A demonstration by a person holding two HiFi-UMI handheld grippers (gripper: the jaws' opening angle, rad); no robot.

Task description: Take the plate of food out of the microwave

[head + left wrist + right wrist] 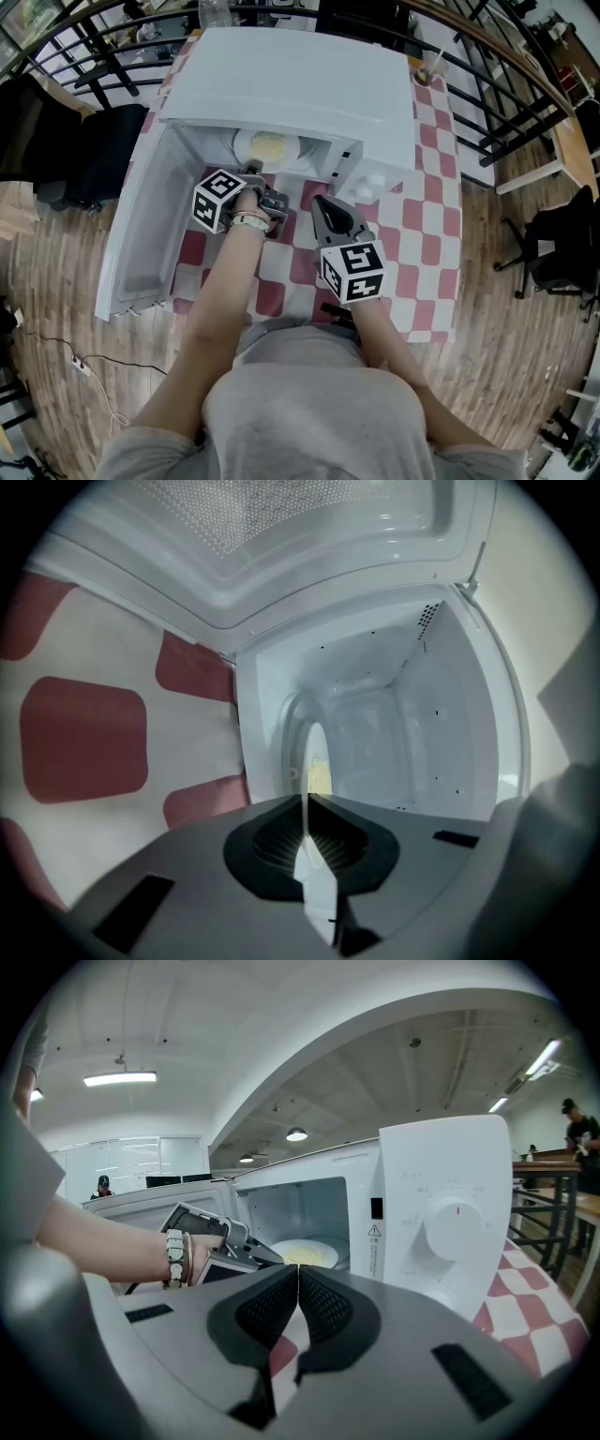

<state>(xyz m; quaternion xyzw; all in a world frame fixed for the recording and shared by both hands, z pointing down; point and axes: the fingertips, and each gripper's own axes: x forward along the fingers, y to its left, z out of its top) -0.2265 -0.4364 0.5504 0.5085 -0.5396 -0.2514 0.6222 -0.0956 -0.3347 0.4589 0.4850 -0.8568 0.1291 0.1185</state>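
A white microwave (300,84) stands on a red-and-white checked table (422,225) with its door (141,216) swung open to the left. Inside lies a white plate (267,147) with yellow food. My left gripper (255,172) reaches into the opening and is shut on the plate's near rim. In the left gripper view the plate (316,752) shows edge-on, running into the closed jaws of the left gripper (306,803). My right gripper (319,200) hovers in front of the control panel (450,1213), shut with nothing in it. The right gripper view shows the plate (307,1254) past that gripper (298,1274).
A cup with a straw (431,67) stands at the table's back right corner. Black railings (506,84) run behind the table. A dark chair (75,150) is to the left and an office chair (562,244) to the right. People stand far off in the room.
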